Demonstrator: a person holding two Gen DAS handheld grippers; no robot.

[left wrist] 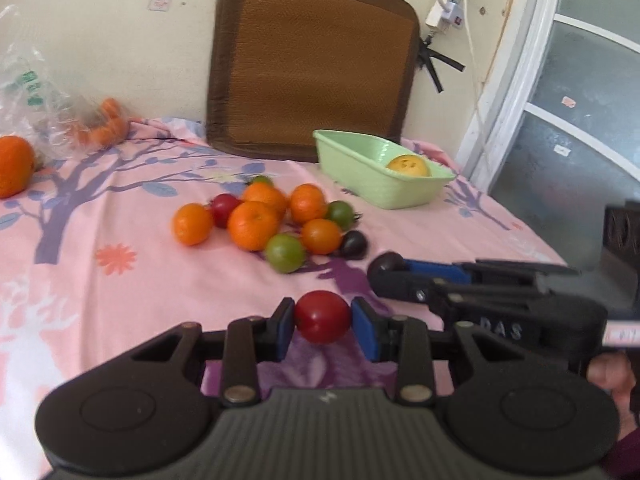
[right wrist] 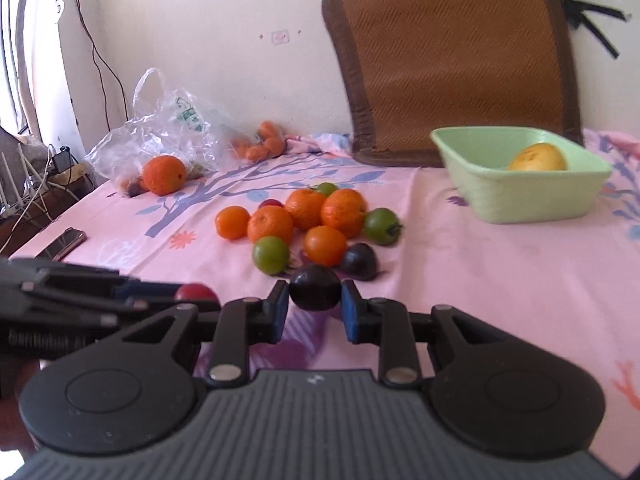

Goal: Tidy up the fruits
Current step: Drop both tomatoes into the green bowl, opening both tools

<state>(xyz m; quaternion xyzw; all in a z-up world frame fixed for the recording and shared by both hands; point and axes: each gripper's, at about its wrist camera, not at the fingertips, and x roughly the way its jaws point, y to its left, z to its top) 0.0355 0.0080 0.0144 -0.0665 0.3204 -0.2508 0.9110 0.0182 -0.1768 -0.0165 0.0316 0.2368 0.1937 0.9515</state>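
Observation:
My left gripper (left wrist: 323,318) is shut on a red tomato (left wrist: 322,316), held just above the pink cloth. My right gripper (right wrist: 315,297) is shut on a dark purple tomato (right wrist: 315,287); it also shows in the left wrist view (left wrist: 387,263) at right. A pile of oranges (left wrist: 253,225), green tomatoes (left wrist: 285,253), a red one (left wrist: 224,209) and a dark one (left wrist: 354,244) lies beyond both grippers. A green basket (left wrist: 356,162) with a yellow fruit (left wrist: 409,165) stands at the back right.
A brown woven mat (left wrist: 312,56) leans on the wall. A plastic bag (right wrist: 168,128), a large orange (right wrist: 164,175) and small orange fruits (right wrist: 260,144) lie at the back left. A phone (right wrist: 66,242) lies at the table's left edge.

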